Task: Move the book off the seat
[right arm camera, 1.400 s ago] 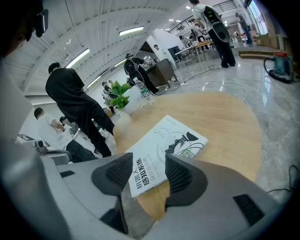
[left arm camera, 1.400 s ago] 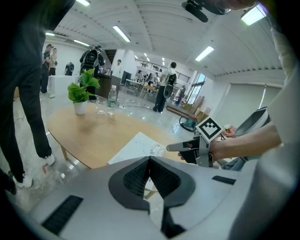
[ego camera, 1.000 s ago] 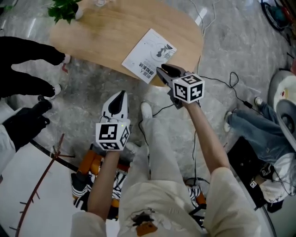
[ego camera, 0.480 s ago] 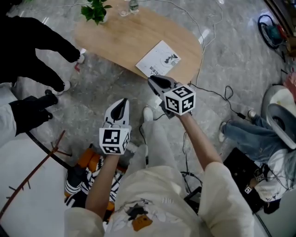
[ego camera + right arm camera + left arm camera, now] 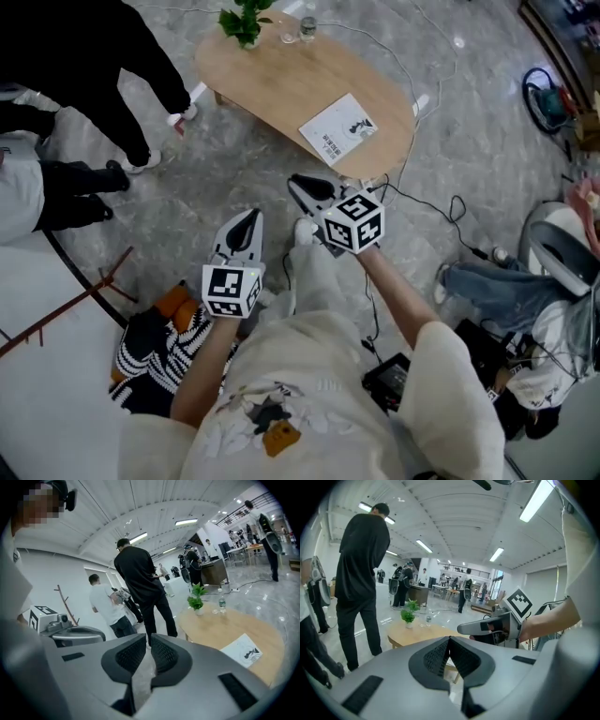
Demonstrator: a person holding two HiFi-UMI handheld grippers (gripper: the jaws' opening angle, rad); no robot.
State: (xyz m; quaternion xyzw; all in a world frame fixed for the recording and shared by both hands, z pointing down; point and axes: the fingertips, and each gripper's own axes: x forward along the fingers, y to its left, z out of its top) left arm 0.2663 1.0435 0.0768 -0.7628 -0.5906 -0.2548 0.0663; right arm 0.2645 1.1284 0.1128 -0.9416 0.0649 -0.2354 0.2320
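Note:
The book (image 5: pixel 342 129), a thin white booklet with a dark drawing on its cover, lies flat near the right end of the oval wooden table (image 5: pixel 272 75). It also shows in the right gripper view as the book (image 5: pixel 243 651). My right gripper (image 5: pixel 297 181) hangs in the air short of the table. Its jaws have just been closing and stand a narrow slit apart (image 5: pixel 148 637) with nothing between them. My left gripper (image 5: pixel 248 217) is lower left of it, over the floor. Its pads are shut together (image 5: pixel 449 639) on nothing.
A potted plant (image 5: pixel 246 21) and a small bottle (image 5: pixel 307 28) stand at the table's far end. People in dark clothes (image 5: pixel 122 56) stand left of the table. A striped black-and-white bundle (image 5: pixel 159 352) lies by my legs. Cables (image 5: pixel 441 202) trail over the grey floor at right.
Both grippers have drawn back from the table and risen. The right gripper, earlier at the book's edge, is now well clear of it. The book stays on the table.

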